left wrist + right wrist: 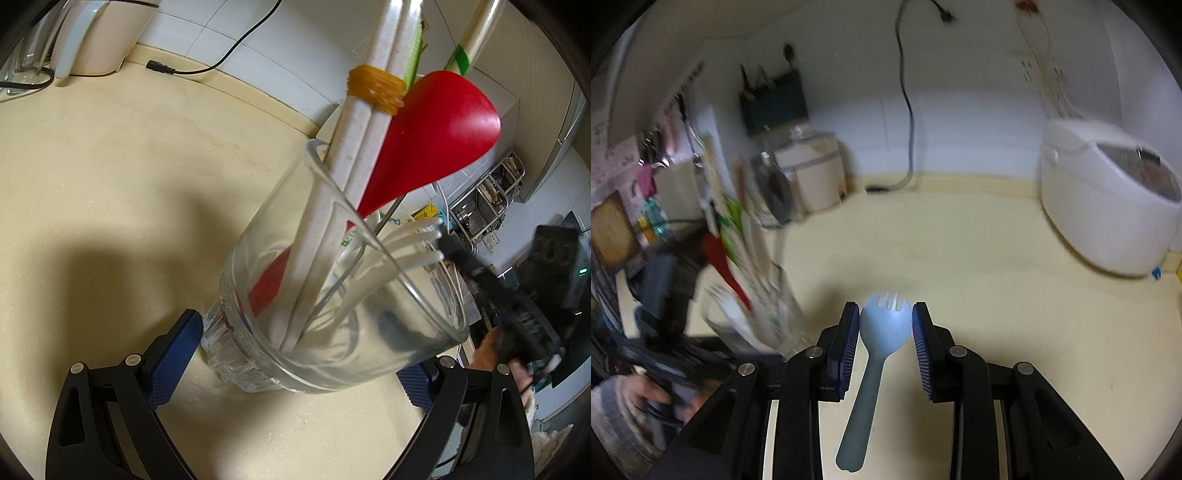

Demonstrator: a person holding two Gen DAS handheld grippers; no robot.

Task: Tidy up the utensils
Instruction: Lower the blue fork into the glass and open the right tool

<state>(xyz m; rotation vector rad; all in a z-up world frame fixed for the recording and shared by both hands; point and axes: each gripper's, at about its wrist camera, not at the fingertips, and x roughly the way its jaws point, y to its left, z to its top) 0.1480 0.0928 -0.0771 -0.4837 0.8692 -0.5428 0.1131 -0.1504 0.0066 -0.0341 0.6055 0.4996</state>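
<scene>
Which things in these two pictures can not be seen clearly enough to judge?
- Right wrist view: the glass and its utensils are motion-blurred, so they cannot be counted.
- Right wrist view: the blue spork lies between the right tool's pads; contact cannot be told.
- Left wrist view: the white sticks and the paper-wrapped item are cut off by the top edge.

The left black two-finger gripper with blue ribbed pads [295, 354] has its jaws spread wide, one pad at each side of the base of a clear glass tumbler [332, 295]; whether the pads press the glass cannot be told. The right black gripper with blue ribbed pads [885, 332] hangs low over the tabletop, jaws parted, a pale blue plastic spork [877, 354] lying between the pads with a gap on both sides.
</scene>
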